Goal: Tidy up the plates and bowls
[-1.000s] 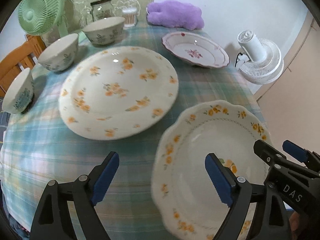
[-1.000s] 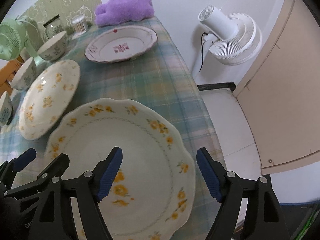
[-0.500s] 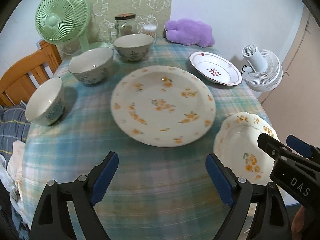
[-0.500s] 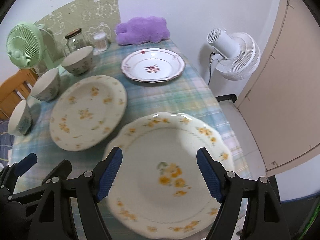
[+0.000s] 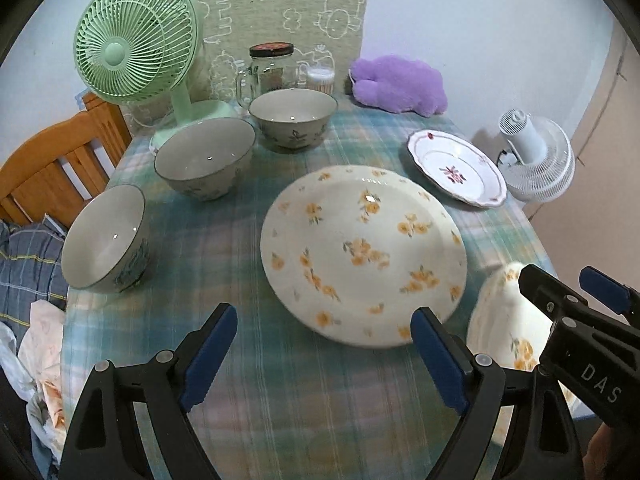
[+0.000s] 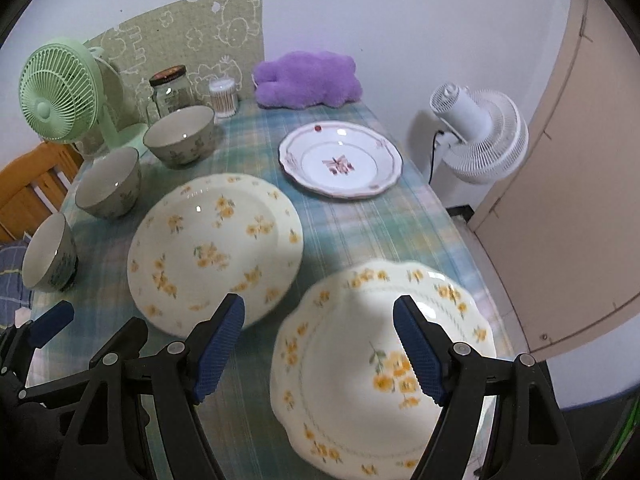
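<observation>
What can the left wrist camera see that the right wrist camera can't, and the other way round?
Only the left wrist view shows crumpled cloth beside the table. Only the right wrist view shows the whole scalloped yellow-flowered plate and a beige door. Both show the round yellow-flowered plate, the red-patterned plate, three bowls, the green fan, the white fan, and open, empty tongs: left, right.

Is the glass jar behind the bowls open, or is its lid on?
Its lid is on. The glass jar stands upright behind the far bowl, and a dark lid covers its mouth in both views.
</observation>
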Demonstrator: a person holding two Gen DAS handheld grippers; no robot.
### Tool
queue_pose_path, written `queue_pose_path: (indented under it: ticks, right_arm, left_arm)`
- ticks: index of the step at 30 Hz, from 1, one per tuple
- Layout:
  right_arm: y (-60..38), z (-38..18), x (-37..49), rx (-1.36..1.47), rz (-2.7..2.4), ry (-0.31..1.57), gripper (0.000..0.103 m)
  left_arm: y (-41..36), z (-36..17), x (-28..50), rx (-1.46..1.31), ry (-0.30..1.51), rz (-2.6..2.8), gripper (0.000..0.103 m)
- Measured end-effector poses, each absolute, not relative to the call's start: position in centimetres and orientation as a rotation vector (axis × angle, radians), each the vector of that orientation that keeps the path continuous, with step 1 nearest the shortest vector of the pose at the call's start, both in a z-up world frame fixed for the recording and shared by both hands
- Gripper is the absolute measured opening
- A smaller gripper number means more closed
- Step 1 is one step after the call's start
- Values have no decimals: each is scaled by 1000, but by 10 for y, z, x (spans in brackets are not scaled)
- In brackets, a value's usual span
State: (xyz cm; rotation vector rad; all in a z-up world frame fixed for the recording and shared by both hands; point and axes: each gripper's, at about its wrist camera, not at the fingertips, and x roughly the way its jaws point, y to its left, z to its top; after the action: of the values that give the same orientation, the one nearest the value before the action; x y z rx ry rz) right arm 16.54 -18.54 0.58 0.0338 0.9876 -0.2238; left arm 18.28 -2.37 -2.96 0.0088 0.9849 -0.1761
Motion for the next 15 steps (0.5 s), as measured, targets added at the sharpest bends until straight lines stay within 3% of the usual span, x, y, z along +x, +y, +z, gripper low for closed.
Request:
queue_pose_path:
  ticks: [15]
  right_arm:
    - [-200, -31, 268, -1, -124, 1034, 80]
  left_arm:
    - [-42, -64, 268, 3, 1030, -64, 90]
